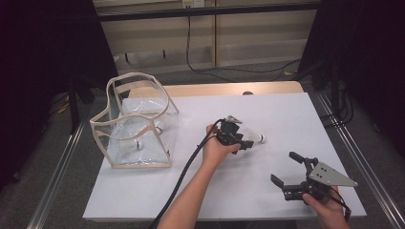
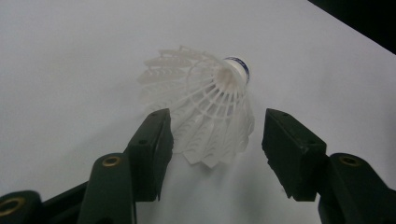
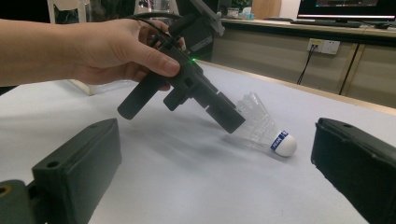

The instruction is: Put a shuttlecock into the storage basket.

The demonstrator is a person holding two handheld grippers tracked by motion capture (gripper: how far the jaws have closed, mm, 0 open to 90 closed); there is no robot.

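White plastic shuttlecock [image 1: 252, 139] lies on its side on the white table surface [image 1: 267, 114], roughly mid-table, a bit right of centre. Cork end with a blue band points right in the high view, skirt points left toward the left gripper [image 1: 237, 140].

Left gripper view: shuttlecock [image 2: 205, 112] sits between the two black jaws, skirt end nearest the camera, cork up and away. Jaws spread wide, one each side of the skirt. Left jaw looks just beside or maybe touching the skirt edge, can't tell which; right jaw clearly apart from it. Not clamped.

Left hand [image 1: 215, 149] wraps the gripper body from below, black cable [image 1: 184, 171] trails down toward the table's near edge.

Right gripper view: shuttlecock [image 3: 266, 128] on the table ahead, the left gripper [image 3: 224, 114] angled down with a jaw tip over the skirt, the left hand [image 3: 116, 51] holding it, small green light on its body.

Right gripper [image 1: 285, 169] near the table's front right corner, well apart from the shuttlecock, held by the right hand [image 1: 325, 205]. Jaws spread wide, nothing between them, grey three-cornered plate [image 1: 332, 175] on top.

Clear plastic bag [image 1: 136, 124] with beige trim stands open on the left side of the table, well apart from the shuttlecock. Small white items inside, too small to identify.
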